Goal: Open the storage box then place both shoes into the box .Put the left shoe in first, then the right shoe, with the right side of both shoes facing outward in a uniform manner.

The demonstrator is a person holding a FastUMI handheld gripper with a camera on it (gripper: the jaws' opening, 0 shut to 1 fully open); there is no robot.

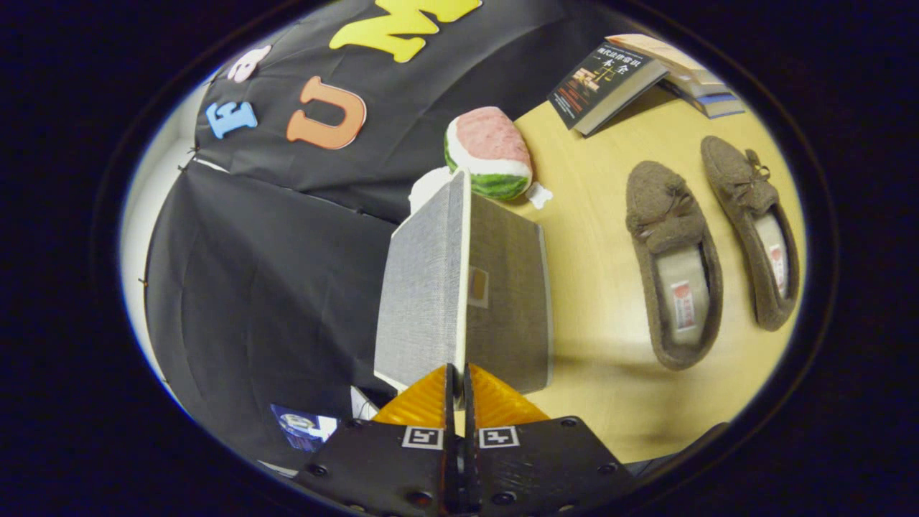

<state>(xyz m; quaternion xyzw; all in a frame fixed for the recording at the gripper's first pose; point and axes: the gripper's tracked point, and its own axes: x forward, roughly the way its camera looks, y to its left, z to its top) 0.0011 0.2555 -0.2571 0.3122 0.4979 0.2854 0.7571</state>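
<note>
bright, even overhead light | soft shadows | sharp | fisheye-bent edges

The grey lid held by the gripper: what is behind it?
Beyond the lid, pinched by the gripper, a watermelon slice toy and something white show. The lid covers the rest there.

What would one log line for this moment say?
stage: opening storage box | gripper: shut on lid edge, lid raised | shoes: both on table, beside box
</note>
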